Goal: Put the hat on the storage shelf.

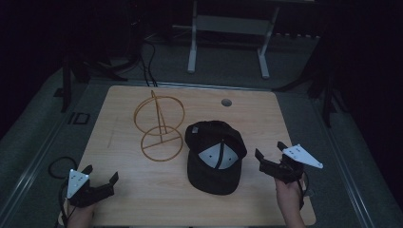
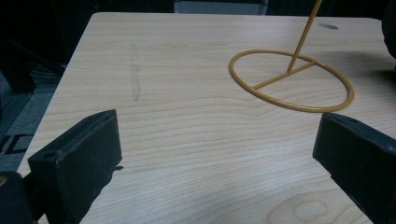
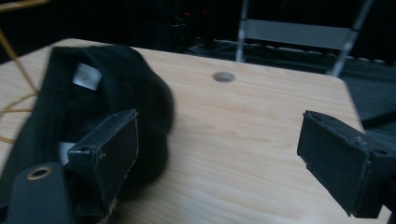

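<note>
The room around me is dim, nearly black past the table (image 1: 142,199), whose pale wood takes soft light from above. In the right gripper view the black cap (image 3: 116,93) just left of my jaws is smeared with blur. In the left gripper view the wood grain ahead is sharp and shadows faint.

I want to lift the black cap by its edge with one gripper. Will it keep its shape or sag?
The black cap lies upside down, its cloth crown open upward, so the crown will probably sag once lifted. The brim looks flatter and stiffer, likely the surer hold. It seems light; the right gripper, open beside it, may slide it if nudged.
</note>
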`<state>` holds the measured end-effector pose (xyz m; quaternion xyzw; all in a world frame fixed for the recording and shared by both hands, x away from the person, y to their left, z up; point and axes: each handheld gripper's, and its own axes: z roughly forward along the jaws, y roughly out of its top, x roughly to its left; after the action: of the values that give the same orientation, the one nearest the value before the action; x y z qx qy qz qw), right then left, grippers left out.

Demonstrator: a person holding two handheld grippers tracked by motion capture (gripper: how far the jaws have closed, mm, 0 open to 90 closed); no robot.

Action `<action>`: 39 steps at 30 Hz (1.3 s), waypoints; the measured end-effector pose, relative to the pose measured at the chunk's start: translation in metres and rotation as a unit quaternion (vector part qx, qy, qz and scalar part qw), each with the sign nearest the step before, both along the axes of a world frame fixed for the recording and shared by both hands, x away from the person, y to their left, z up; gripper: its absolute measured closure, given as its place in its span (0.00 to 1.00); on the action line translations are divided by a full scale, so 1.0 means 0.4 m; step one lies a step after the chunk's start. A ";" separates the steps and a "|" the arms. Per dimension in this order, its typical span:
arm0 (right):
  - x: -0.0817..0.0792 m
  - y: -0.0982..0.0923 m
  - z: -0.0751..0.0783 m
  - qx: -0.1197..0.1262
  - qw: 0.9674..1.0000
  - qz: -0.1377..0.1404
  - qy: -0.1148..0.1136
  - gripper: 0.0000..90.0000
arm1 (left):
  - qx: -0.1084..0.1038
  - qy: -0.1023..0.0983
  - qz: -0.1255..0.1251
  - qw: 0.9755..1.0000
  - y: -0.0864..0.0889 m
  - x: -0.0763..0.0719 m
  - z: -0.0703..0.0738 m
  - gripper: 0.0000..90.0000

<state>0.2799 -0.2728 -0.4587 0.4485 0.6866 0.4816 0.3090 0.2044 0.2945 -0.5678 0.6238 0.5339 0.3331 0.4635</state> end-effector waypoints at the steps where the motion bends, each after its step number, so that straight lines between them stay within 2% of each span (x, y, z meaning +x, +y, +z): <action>1: 0.004 0.010 0.005 0.001 1.000 0.008 -0.002 0.13 | 0.000 0.000 0.000 1.000 0.000 0.000 0.000 0.02; 5: 0.020 0.053 0.019 -0.004 0.999 0.033 0.003 0.13 | 0.002 0.002 -0.002 1.000 0.000 0.001 0.000 0.02; 10: 0.043 0.112 0.023 -0.021 0.997 0.067 0.026 0.12 | 0.004 0.004 -0.005 1.000 -0.001 0.001 0.000 0.02; 12: 0.047 0.127 0.022 -0.010 0.996 0.086 0.026 0.12 | 0.003 0.005 -0.006 1.000 -0.001 0.001 0.000 0.02; 15: 0.064 0.154 0.019 -0.024 0.995 0.086 0.034 0.12 | 0.003 0.006 -0.007 1.000 0.000 0.001 0.000 0.02; 18: 0.086 0.181 0.011 -0.044 0.995 0.076 0.048 0.13 | 0.002 0.006 -0.007 1.000 0.000 0.001 0.001 0.02; 20: 0.103 0.195 0.004 -0.055 0.994 0.070 0.059 0.15 | 0.001 0.006 -0.007 1.000 0.001 0.001 0.001 0.02; 22: 0.117 0.210 -0.002 -0.077 0.993 0.057 0.066 0.19 | 0.001 0.005 -0.006 1.000 0.001 0.001 0.001 0.02; 26: 0.144 0.233 -0.015 -0.111 0.989 0.047 0.086 0.26 | 0.000 0.004 -0.004 1.000 0.001 0.000 0.003 0.02; 28: 0.152 0.242 -0.020 -0.127 0.987 0.038 0.095 0.34 | 0.000 0.004 -0.005 1.000 0.002 0.001 0.003 0.02; 32: 0.167 0.252 -0.026 -0.134 0.985 0.017 0.102 0.40 | 0.000 0.005 -0.007 1.000 0.002 0.001 0.002 0.02; 34: 0.182 0.253 -0.031 -0.134 0.984 0.016 0.120 0.46 | 0.003 0.006 -0.005 1.000 0.001 0.001 0.003 0.02; 36: 0.194 0.255 -0.036 -0.143 0.982 0.010 0.124 0.50 | 0.002 0.007 -0.007 1.000 0.000 0.000 0.003 0.02; 37: 0.199 0.256 -0.037 -0.146 0.981 0.010 0.129 0.55 | 0.002 0.008 -0.007 1.000 0.000 0.000 0.003 0.02; 39: 0.203 0.257 -0.038 -0.156 0.980 0.002 0.123 0.63 | 0.001 0.008 -0.007 1.000 0.000 0.000 0.003 0.02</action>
<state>0.3612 -0.1699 -0.4739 0.4494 0.7870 0.3102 0.2871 0.2044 0.2946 -0.5666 0.6308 0.5324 0.3254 0.4612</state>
